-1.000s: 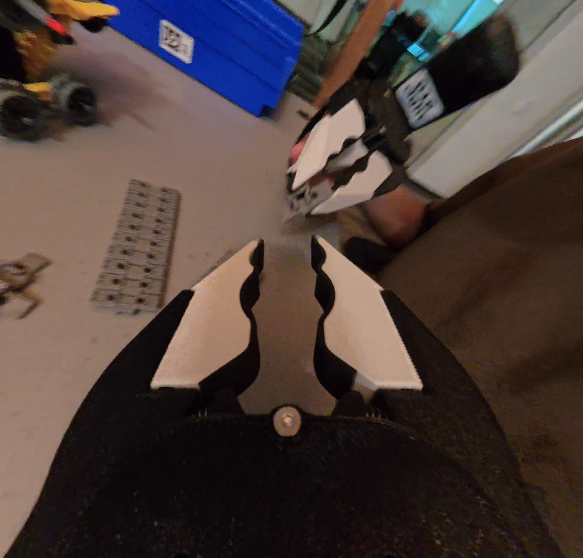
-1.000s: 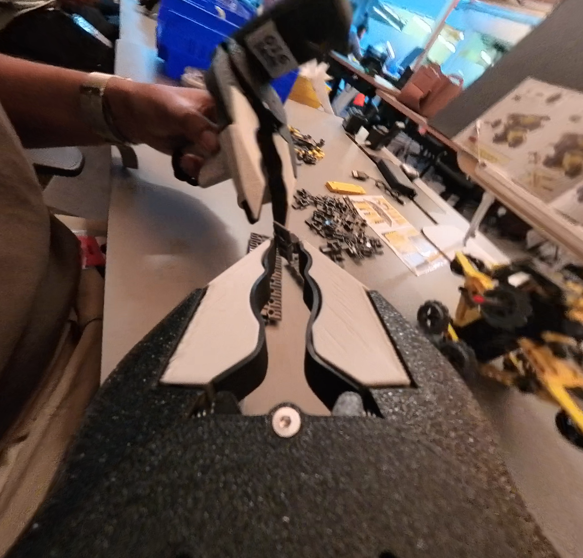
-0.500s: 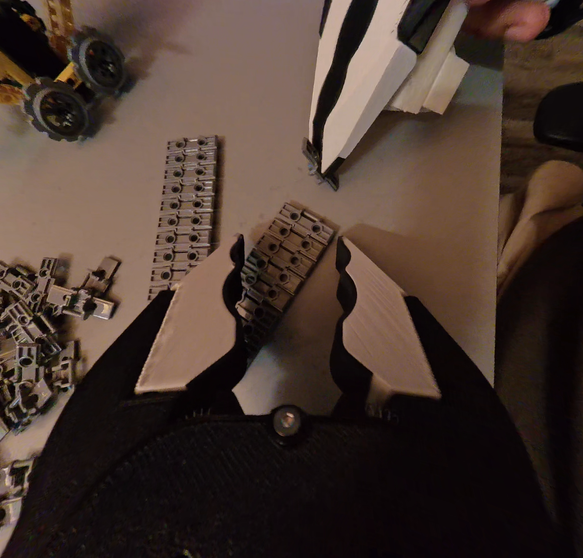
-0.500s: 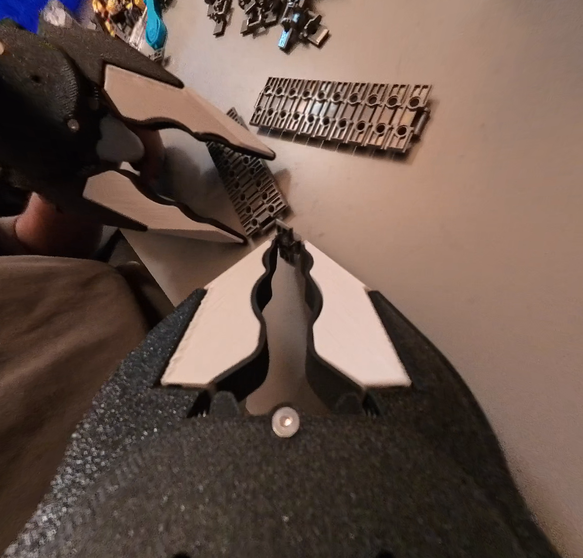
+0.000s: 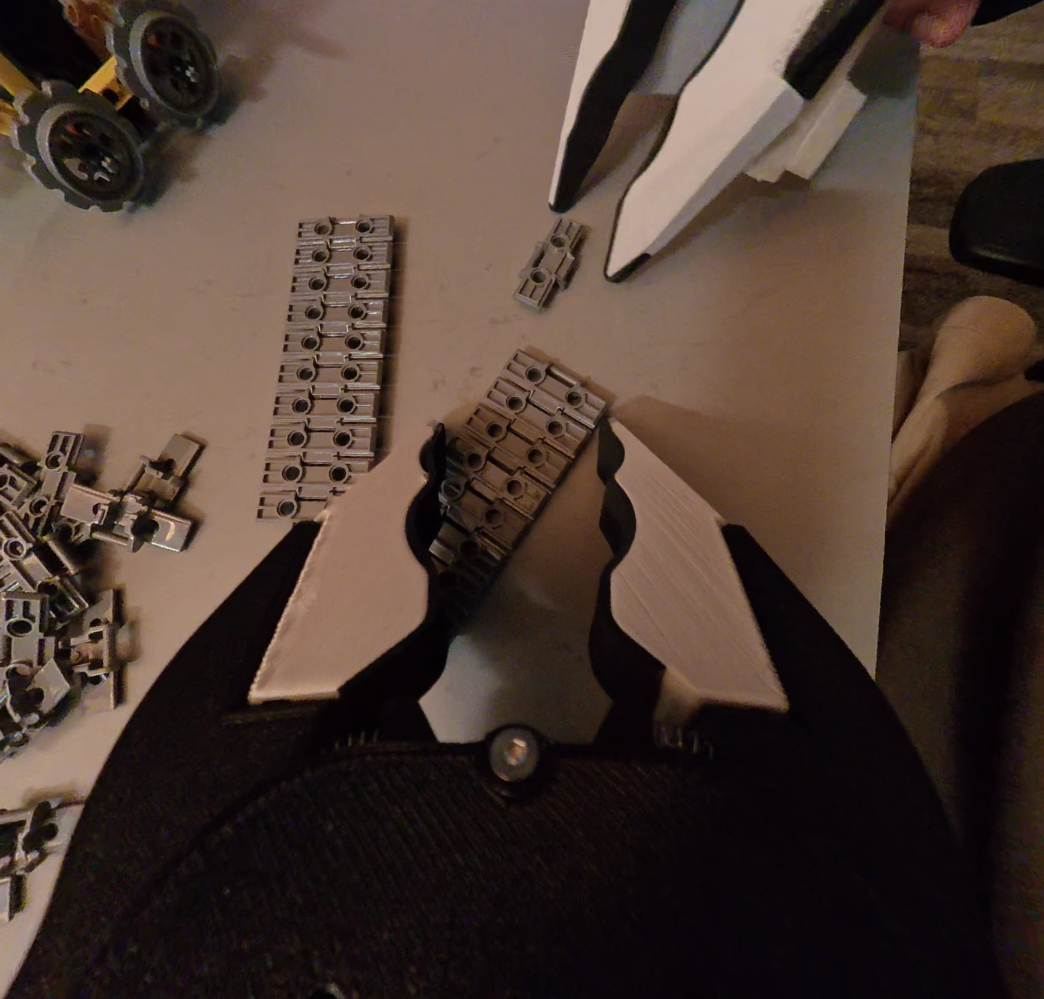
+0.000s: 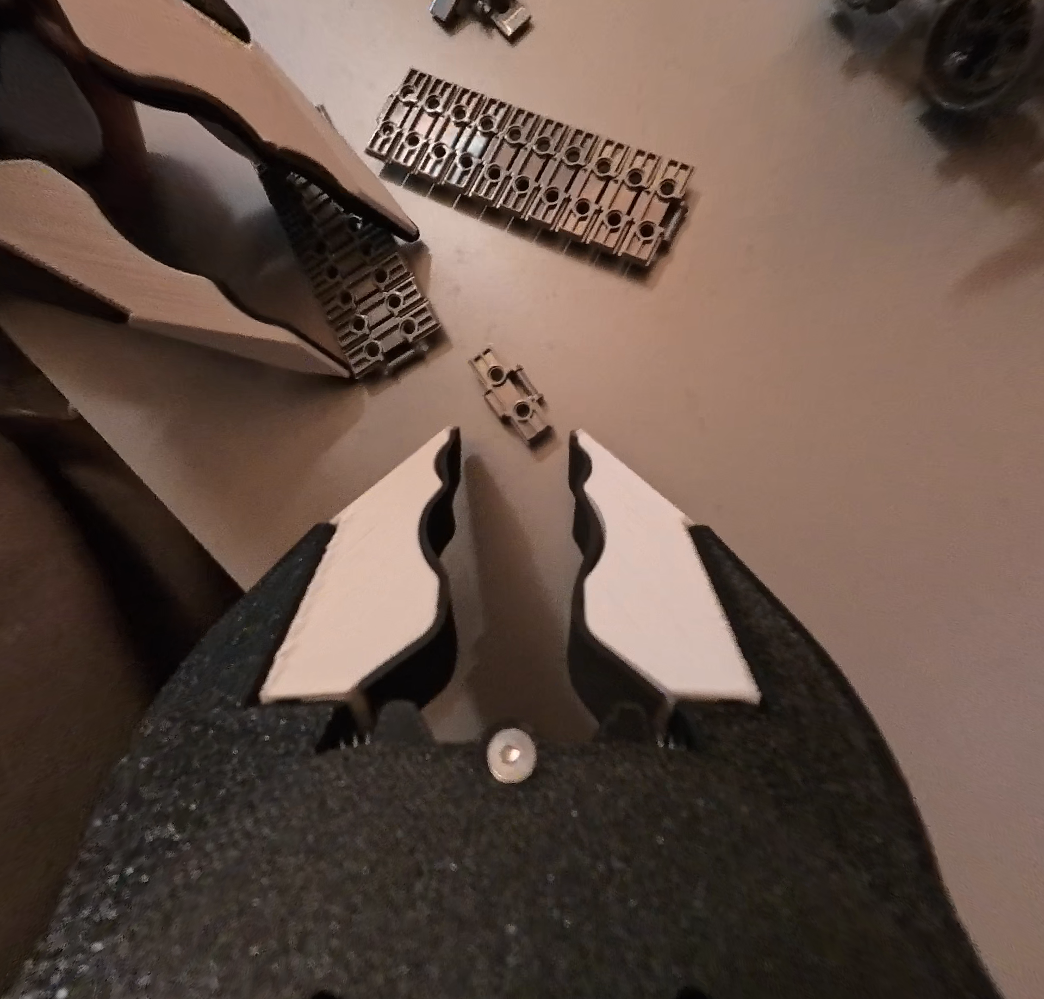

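Grey tabletop (image 5: 469, 124) is carrying tread strips. Half a second ago the right gripper (image 6: 514, 441) was pinching a single tread link (image 6: 511, 395); now its fingers are gaping, empty, link lying just ahead. Left gripper (image 5: 517, 435) is straddling, wide open, the short tread strip (image 5: 520, 452).

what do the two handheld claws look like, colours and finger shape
Both match: the left claw and right claw each have a black, grainy-textured body, a silver screw at the centre front, and two flat white wedge-shaped fingers tapering to points, with wavy black inner edges.
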A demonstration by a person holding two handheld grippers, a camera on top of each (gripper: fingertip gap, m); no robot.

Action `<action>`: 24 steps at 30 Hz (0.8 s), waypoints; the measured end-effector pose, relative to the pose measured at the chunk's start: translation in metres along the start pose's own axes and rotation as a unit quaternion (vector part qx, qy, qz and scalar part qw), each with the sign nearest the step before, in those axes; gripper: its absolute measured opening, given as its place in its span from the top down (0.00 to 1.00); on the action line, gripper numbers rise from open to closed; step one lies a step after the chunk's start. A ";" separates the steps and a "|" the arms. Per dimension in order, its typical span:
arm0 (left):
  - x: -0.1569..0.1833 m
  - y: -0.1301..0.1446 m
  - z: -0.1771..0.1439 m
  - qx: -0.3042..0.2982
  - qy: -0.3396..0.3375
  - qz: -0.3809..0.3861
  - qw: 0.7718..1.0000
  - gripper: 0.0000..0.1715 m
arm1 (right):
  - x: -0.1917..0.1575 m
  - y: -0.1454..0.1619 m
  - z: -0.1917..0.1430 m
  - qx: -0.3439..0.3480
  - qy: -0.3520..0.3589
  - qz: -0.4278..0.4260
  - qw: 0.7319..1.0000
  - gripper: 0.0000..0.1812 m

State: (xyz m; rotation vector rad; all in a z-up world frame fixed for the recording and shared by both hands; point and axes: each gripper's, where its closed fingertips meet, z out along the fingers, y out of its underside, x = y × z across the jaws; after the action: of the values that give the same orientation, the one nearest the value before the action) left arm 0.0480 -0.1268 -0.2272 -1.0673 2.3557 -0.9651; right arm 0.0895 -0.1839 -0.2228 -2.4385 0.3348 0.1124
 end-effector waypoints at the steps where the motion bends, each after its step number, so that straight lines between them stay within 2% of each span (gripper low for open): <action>1: 0.000 0.000 0.000 0.000 -0.003 0.000 1.000 0.69 | -0.003 0.001 -0.001 -0.004 -0.002 -0.002 1.000 0.79; 5: 0.006 0.001 -0.003 0.002 0.001 -0.009 1.000 0.70 | -0.027 0.008 -0.003 -0.021 -0.046 -0.021 0.999 0.79; 8: 0.008 -0.001 -0.007 0.016 0.009 -0.028 0.999 0.71 | -0.046 0.005 -0.010 -0.006 -0.093 -0.041 0.995 0.79; 11: 0.006 -0.004 -0.010 0.029 0.014 -0.042 0.999 0.71 | -0.024 -0.008 -0.016 0.029 -0.038 -0.059 0.997 0.79; 14: 0.006 -0.002 -0.008 0.020 0.018 -0.046 0.999 0.71 | -0.016 -0.020 -0.013 0.078 -0.027 -0.120 0.989 0.68; 20: 0.007 -0.003 -0.009 0.024 0.020 -0.046 0.998 0.70 | -0.021 0.005 0.006 0.001 -0.022 -0.158 0.987 0.57; 24: 0.007 -0.003 -0.009 0.023 0.028 -0.053 0.998 0.69 | -0.038 0.014 0.000 -0.017 -0.061 -0.165 0.984 0.61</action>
State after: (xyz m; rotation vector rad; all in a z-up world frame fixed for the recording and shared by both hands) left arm 0.0403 -0.1298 -0.2195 -1.1728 2.3291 -1.0963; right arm 0.0492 -0.1860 -0.2249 -2.4700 -0.1270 0.1218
